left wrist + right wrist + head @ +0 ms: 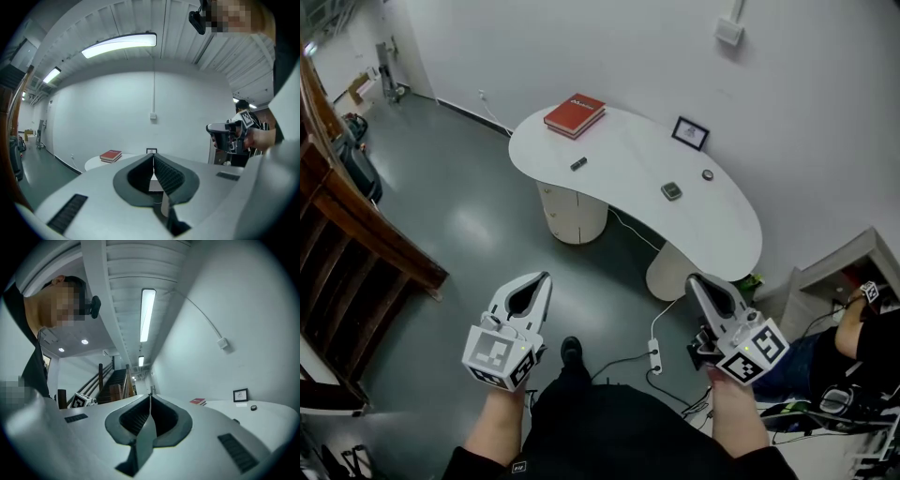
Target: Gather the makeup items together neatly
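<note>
The left gripper (546, 277) and right gripper (691, 279) were held low, well short of the white kidney-shaped table (722, 234). Both had their jaws pressed together with nothing between them. The makeup items lay apart on the table: a dark tube (578, 164), a square compact (671, 191) and possibly a small round jar (708, 174). The cover lettering on the red book (575, 114) was illegible. A wooden staircase (356, 234) flanked the glossy grey floor (469, 225).
</note>
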`<state>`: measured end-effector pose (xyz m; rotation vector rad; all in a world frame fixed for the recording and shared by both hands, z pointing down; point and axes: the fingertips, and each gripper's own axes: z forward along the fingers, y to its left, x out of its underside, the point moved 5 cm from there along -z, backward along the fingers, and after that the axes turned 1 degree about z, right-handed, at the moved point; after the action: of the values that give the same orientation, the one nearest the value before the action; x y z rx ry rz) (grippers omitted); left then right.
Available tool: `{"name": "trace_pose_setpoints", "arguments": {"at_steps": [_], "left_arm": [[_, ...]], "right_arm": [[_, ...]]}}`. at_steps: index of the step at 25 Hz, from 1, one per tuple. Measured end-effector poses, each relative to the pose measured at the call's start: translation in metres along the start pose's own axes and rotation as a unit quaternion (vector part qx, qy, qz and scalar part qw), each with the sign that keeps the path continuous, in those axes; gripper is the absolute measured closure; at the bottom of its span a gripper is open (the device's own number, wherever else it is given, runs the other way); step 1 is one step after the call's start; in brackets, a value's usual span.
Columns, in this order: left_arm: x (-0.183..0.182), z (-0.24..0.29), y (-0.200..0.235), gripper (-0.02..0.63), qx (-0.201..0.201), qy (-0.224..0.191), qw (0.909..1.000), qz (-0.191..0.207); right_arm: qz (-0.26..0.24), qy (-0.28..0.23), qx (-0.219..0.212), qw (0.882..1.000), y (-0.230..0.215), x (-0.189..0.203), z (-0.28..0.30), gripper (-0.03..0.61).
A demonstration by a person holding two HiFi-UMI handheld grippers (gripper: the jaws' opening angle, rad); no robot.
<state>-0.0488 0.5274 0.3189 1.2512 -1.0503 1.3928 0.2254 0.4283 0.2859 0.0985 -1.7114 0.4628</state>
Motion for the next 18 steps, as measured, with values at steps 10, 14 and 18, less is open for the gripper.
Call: {"name": "trace_pose_setpoints", "arguments": {"at_steps": [10, 14, 18], "left_arm": [[-0.019, 0.048, 0.119, 0.6, 0.02, -0.015, 0.9996, 0.014], [-0.019, 0.067, 0.146, 0.6, 0.028, -0.013, 0.9995, 0.011], [-0.015, 0.091, 0.157, 0.6, 0.034, -0.003, 0.9994, 0.003]], "right_arm": [[0.001, -0.007, 0.004, 1.0, -0.017, -0.005, 0.131, 0.541], [-0.001, 0.002, 0.006, 1.0, -0.022, -0.003, 0.157, 0.541], [0.009, 0.01, 0.017, 1.0, -0.041, 0.0, 0.166, 0.541]]}}
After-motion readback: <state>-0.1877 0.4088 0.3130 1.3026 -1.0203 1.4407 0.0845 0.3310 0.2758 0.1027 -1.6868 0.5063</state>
